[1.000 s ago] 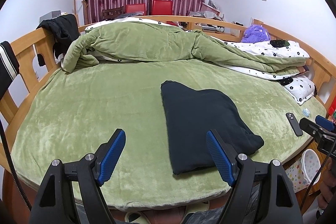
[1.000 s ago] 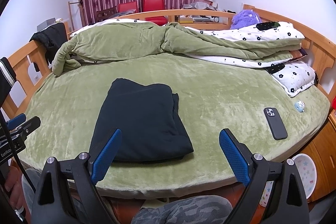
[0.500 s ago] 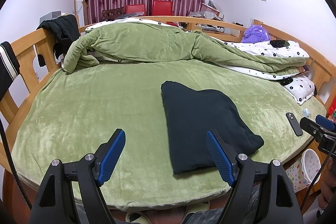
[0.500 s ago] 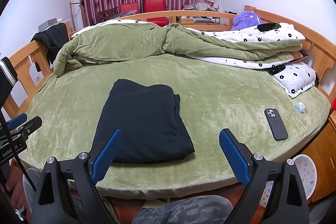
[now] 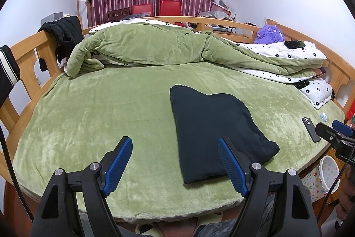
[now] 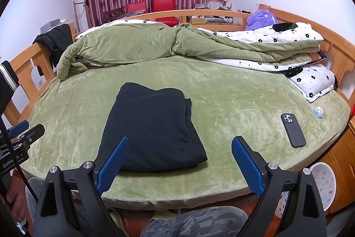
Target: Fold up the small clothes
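Observation:
A dark, nearly black garment [image 5: 213,128] lies folded into a rough rectangle on the green bed cover [image 5: 99,117]; it also shows in the right wrist view [image 6: 153,126]. My left gripper [image 5: 175,161] is open and empty, held above the bed's near edge, left of the garment's near corner. My right gripper [image 6: 179,161] is open and empty, over the near edge, just right of the garment's near end. Neither touches the cloth. The right gripper's tip [image 5: 332,132] shows at the right edge of the left wrist view.
A black phone [image 6: 292,129] and a small pale blue object [image 6: 318,112] lie on the bed at right. A rumpled green duvet [image 6: 155,46] and a flowered pillow [image 6: 312,81] sit at the back. A wooden rail [image 5: 24,59] rings the bed.

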Demonstrator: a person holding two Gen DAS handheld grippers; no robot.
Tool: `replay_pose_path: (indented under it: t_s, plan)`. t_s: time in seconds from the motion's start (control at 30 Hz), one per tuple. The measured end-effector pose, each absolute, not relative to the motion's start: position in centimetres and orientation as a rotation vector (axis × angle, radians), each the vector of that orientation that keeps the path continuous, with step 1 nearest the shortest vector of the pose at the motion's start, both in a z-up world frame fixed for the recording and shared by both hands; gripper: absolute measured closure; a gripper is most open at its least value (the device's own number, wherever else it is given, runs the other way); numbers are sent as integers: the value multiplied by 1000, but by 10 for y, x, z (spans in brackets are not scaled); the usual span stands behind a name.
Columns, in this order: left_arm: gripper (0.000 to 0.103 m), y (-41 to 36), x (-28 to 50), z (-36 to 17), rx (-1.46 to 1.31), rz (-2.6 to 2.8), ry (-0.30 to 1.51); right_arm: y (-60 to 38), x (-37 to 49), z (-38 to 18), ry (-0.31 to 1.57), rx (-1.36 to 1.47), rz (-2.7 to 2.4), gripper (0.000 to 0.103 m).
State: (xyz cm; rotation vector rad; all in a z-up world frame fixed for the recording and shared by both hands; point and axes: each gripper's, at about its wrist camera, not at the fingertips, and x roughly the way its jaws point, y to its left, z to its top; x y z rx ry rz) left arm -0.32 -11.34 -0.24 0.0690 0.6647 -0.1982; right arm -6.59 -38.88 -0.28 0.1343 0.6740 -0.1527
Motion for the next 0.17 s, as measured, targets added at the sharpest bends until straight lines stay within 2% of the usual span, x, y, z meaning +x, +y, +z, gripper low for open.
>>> replay_pose_path:
  t_s: [0.17]
  plan:
    - [25, -117, -4, -3, 76, -209, 675, -387, -66, -4, 678, 126, -151, 10]
